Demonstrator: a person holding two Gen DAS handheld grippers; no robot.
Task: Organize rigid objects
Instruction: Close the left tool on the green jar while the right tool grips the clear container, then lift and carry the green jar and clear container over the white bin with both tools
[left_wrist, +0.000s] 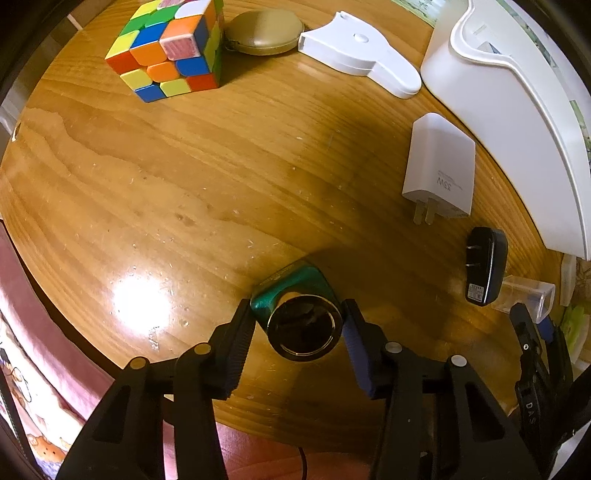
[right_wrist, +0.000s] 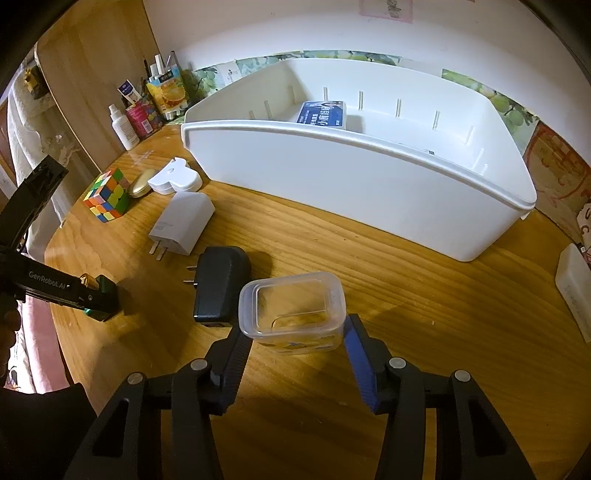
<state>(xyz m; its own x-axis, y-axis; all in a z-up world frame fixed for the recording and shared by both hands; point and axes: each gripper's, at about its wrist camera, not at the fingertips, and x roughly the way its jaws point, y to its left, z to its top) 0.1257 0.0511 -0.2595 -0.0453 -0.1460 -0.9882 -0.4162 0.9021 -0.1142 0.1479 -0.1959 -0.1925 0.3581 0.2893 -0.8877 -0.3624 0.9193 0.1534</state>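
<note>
My left gripper (left_wrist: 297, 315) is open, its fingers on either side of a green bottle with a gold cap (left_wrist: 295, 306) lying near the table's front edge. My right gripper (right_wrist: 295, 326) is also open, straddling a clear plastic tub (right_wrist: 291, 314). A black adapter (right_wrist: 219, 284) lies just left of the tub, and a white charger (right_wrist: 183, 223) lies beyond it. A colour cube (left_wrist: 166, 51), a gold oval case (left_wrist: 264, 33) and a white flat device (left_wrist: 358, 55) sit at the far side. A white bin (right_wrist: 351, 184) holds a blue box (right_wrist: 323, 114).
Bottles and jars (right_wrist: 136, 118) crowd the back left corner by a wooden panel. A white box (right_wrist: 576, 288) lies at the right edge. The round wooden table (left_wrist: 166, 192) drops off at the front toward pink bedding (left_wrist: 37, 332).
</note>
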